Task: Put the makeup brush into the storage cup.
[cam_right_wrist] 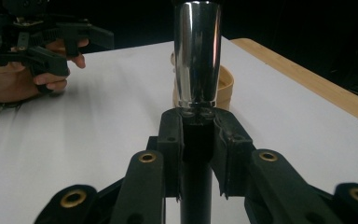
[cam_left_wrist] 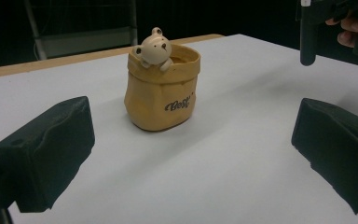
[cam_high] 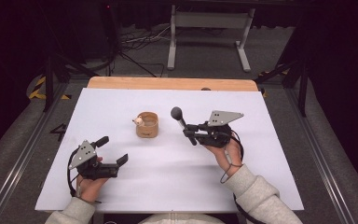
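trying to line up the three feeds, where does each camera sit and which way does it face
High view: above the person's side, looking forward and down on the table; forearms, left gripper, right gripper show.
Left gripper view: low between open jaws, facing the bear pot.
Right gripper view: along jaws shut on the makeup brush, toward the pot and left hand.
Shared: every view shows the pot.

Black claws (cam_high: pixel 114 150), grey plates, grey sleeves (cam_high: pixel 258 192)

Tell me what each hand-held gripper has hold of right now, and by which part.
The right hand-held gripper clamps a makeup brush by its black handle, just below the silver ferrule. The left hand-held gripper is open and holds nothing.
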